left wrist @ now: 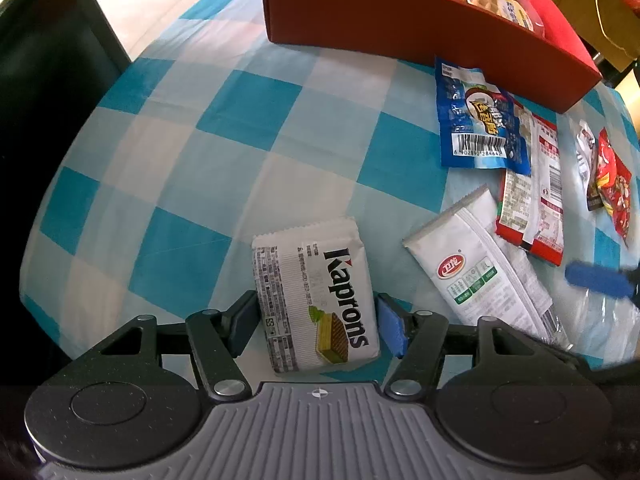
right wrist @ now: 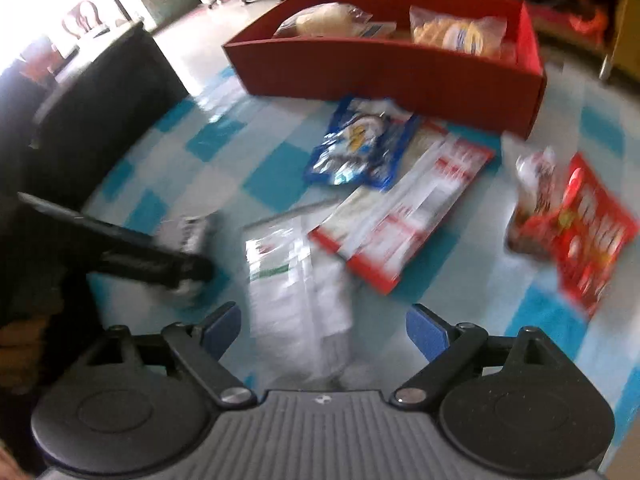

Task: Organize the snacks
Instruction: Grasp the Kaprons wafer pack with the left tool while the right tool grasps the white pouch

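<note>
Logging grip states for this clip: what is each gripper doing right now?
Left gripper: closed on the Kaprons wafer pack.
Right gripper: open, holding nothing, above the white packet.

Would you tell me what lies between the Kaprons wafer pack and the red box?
In the left wrist view, only bare checked tablecloth separates Kaprons pack and red box.

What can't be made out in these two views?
- Red box contents: left wrist view, cut off by the top edge.
- White packet print: right wrist view, motion blur.
- Left gripper on the Kaprons pack: contact at the right pad unclear.
</note>
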The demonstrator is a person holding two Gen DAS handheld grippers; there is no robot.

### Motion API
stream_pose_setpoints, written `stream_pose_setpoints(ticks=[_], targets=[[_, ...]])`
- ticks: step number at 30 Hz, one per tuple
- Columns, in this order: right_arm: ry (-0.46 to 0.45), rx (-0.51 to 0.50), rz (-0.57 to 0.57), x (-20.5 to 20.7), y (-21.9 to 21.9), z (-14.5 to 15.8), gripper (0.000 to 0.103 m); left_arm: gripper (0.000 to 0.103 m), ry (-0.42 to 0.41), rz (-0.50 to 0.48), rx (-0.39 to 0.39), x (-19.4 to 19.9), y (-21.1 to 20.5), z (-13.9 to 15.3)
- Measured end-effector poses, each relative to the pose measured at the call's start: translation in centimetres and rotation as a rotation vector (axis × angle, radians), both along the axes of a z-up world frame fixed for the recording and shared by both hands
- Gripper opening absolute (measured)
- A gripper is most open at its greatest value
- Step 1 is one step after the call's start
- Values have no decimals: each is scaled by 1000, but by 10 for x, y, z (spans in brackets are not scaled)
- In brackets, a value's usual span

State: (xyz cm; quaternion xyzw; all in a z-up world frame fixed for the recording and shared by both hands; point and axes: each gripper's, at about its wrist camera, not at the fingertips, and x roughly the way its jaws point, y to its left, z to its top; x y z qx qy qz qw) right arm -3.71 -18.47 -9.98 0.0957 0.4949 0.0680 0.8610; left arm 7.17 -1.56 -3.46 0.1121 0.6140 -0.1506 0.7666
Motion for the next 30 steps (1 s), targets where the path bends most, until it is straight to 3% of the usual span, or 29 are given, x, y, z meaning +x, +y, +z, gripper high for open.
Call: stream_pose_setpoints(ticks=[3, 6, 8, 12, 19, 23, 27, 30], targets=[[12, -15, 27, 15, 8, -8, 91, 80, -22, -2, 25, -1, -1, -3], [-19, -128, 68, 17, 22, -12, 93, 88, -27, 10, 26, -2, 2, -6], [-26, -143, 87, 16, 27, -16, 103, 95, -39, 21, 34, -3, 5, -8], [-46, -231, 111, 11, 39, -24, 103, 103, -42, 36, 36, -1, 6, -11], [-42, -245, 123, 10, 36, -23, 102, 103, -76, 25, 5, -5, 9, -12], [-55, -252, 113, 5, 35, -19, 83, 103, -80, 42, 7, -10, 11, -11], [-67, -247, 107, 0, 35, -16, 73, 103, -71, 21, 0, -18, 8, -10], [-73, -221, 75, -2, 28, -12, 55, 103, -49, 5, 1, -25, 7, -11]])
